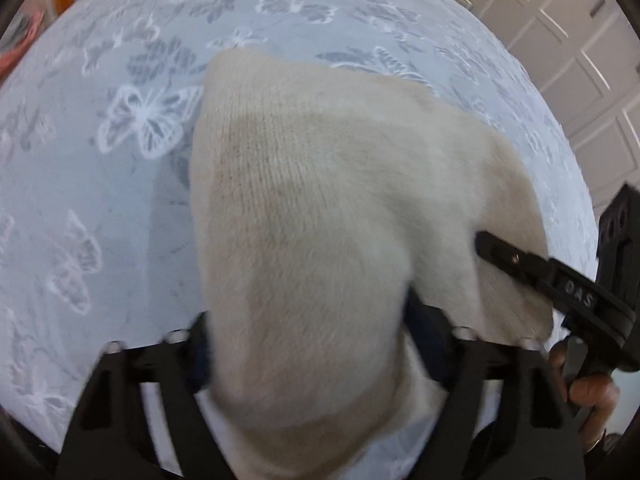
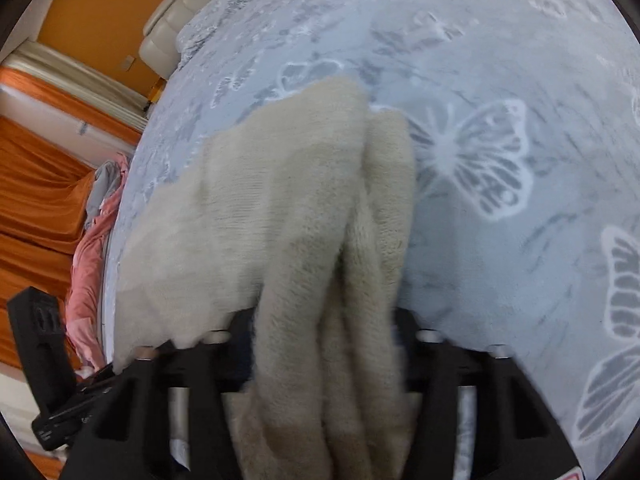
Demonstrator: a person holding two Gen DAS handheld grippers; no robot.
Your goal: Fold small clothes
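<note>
Pale blue bedding printed with white butterflies (image 1: 148, 120) is filling the left wrist view, with white panelled doors (image 1: 560, 60) curving past on the right. We are holding a cream knitted garment (image 1: 320, 200), a sock by the look of it, over the bedspread (image 1: 80, 220); whether its far end is touching the cover we cannot tell. Our left gripper (image 1: 308, 360) is closing on the near end: the fabric is bunching between the two black fingers and hiding the tips, so we are judging the tongs nearly shut on cloth, gripping here to keep one end anchored. From the right edge the right gripper (image 1: 500, 252) is reaching in, one dark finger lying across the cloth's side, seemingly pinching that edge so the piece stays spread between two holds. Turning to the right wrist view, the same bedspread (image 2: 520, 260) is running away toward an orange wall (image 2: 100, 12), orange curtains (image 2: 36, 200) and a padded cream headboard (image 2: 180, 16), with pink and grey clothes (image 2: 92, 248) heaped at the mattress edge. The garment (image 2: 280, 208) is draping forward in thick folds from our right gripper (image 2: 320, 360), whose fingers are drawn in close around the gathered cloth, again hiding the tips. At the lower left the left gripper (image 2: 52, 380) is showing only as a black body. We are judging the fold as under way, not yet laid flat.
</note>
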